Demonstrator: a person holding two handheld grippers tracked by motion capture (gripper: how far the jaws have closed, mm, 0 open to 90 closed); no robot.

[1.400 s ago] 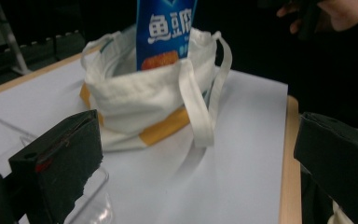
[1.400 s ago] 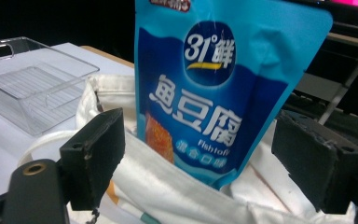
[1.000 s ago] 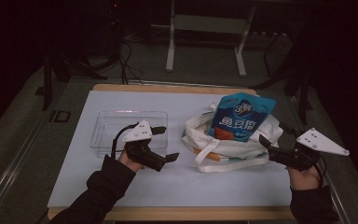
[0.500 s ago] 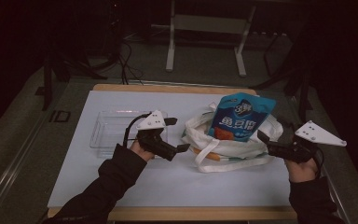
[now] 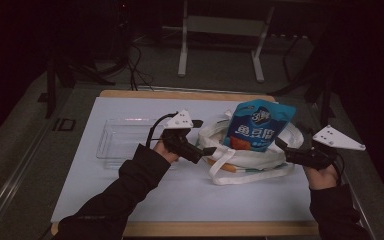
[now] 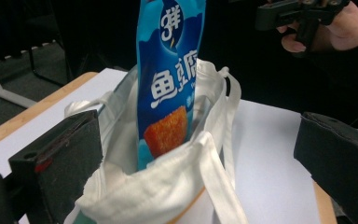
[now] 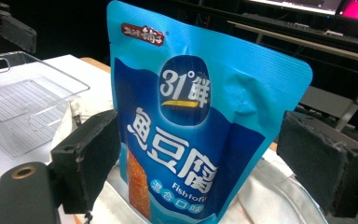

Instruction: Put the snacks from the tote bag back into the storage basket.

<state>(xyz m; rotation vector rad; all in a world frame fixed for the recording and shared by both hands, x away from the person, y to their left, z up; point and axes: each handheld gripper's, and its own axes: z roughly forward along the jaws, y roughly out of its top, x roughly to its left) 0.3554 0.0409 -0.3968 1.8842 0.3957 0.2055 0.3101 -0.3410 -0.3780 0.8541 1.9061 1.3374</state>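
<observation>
Blue snack pouch (image 5: 260, 125) upright in white tote bag (image 5: 240, 155), mid-table, sticking well above bag rim. Left gripper (image 5: 200, 150) released, jaws wide at bag's near-left edge, nothing pinched. Right gripper (image 5: 286, 150) just been opening, jaws apart at bag's right side, pouch btwn them but ungripped. Clear tray (image 5: 117, 142) left of bag, apart. Bare mat (image 5: 190, 195) near front edge.

The pouch (image 7: 200, 135) is glossy blue plastic film, creased near the top and ribbed along its sealed edge. The bag (image 6: 168, 186) is soft white cloth, matt and wrinkled, with woven straps. The tray (image 7: 23, 109) is clear hard plastic with a ridged floor. Each tool's pads (image 7: 91, 156) look like rough matt black foam. The desk (image 5: 145, 200) has a smooth white matt top with a pale wood edge.
</observation>
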